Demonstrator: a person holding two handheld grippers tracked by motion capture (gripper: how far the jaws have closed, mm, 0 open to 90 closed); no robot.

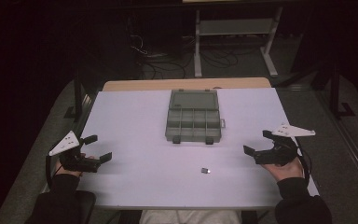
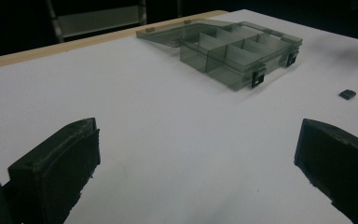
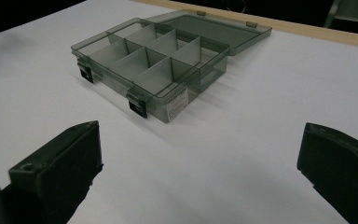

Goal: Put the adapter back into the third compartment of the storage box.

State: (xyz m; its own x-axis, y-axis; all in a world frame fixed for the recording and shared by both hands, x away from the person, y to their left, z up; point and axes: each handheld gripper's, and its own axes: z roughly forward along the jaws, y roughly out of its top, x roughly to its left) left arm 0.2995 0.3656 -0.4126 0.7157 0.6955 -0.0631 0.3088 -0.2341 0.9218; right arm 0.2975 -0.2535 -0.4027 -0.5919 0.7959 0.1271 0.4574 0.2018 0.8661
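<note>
The white table (image 1: pixel 135 177) carries a clear compartment box (image 1: pixel 193 123) at its centre, lid folded flat toward the far edge, probably so the cells can take parts. Its latches face the person; its long axis runs from the person toward the far edge. The left gripper (image 1: pixel 93 149) and right gripper (image 1: pixel 256 143) rest at either side, jaws spread, nothing between them. A small dark part (image 1: pixel 205 171) lies between the box and the near edge, nearer the right gripper.

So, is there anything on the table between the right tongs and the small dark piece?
No, nothing visible. The small dark piece lies alone on the bare white table, and the open right tongs have a free path to it.
</note>
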